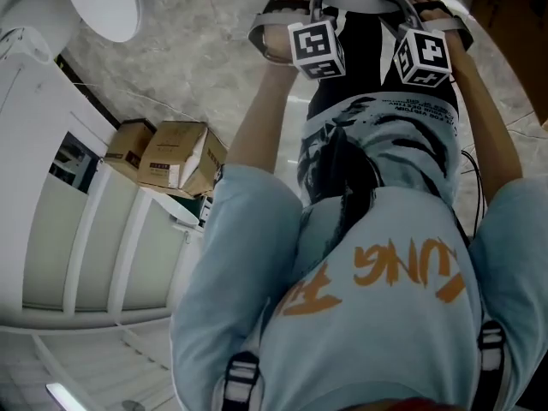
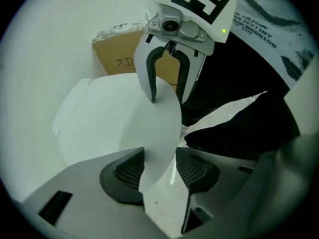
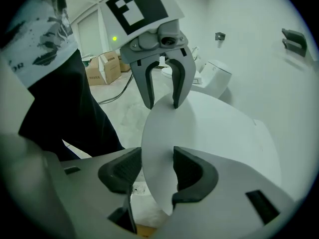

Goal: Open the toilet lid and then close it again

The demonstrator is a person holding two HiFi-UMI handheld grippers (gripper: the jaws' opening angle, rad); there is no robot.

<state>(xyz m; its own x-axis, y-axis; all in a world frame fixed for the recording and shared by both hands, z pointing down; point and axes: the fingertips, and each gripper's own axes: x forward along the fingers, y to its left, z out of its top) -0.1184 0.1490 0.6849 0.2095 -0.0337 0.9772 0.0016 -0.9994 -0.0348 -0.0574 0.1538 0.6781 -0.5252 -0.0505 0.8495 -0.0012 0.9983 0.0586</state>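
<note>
The left gripper (image 2: 160, 158) is closed on the white toilet lid (image 2: 114, 118), with the thin rim pinched between its narrowly parted pads. Just beside it on the same rim, the right gripper (image 3: 158, 166) is clamped likewise, a pad pressed on either face. Behind the lid, a cardboard box (image 2: 119, 54) is printed with the characters 大卫.
</note>
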